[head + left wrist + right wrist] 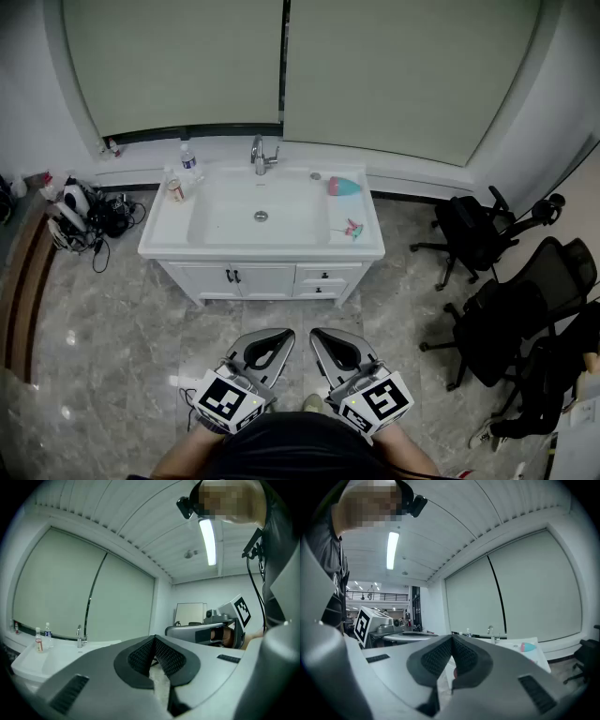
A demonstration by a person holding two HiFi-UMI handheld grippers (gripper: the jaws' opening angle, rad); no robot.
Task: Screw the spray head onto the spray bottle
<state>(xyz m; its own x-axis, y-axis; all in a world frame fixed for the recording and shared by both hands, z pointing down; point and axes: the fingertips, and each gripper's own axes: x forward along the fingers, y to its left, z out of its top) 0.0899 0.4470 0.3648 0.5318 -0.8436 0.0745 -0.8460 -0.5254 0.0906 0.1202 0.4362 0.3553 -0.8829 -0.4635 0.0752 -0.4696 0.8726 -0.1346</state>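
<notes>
A teal and pink spray bottle lies on the right side of the white sink counter; it also shows in the right gripper view. A small pink and teal spray head lies nearer the counter's front right. Both grippers are held low in front of the person, well short of the vanity. My left gripper is shut with nothing in it, its jaws meeting. My right gripper is likewise shut and empty.
A faucet stands behind the basin. A water bottle and a small bottle stand on the counter's left. Black office chairs crowd the right. Cables and gear lie on the floor at left. Marble floor separates me from the vanity.
</notes>
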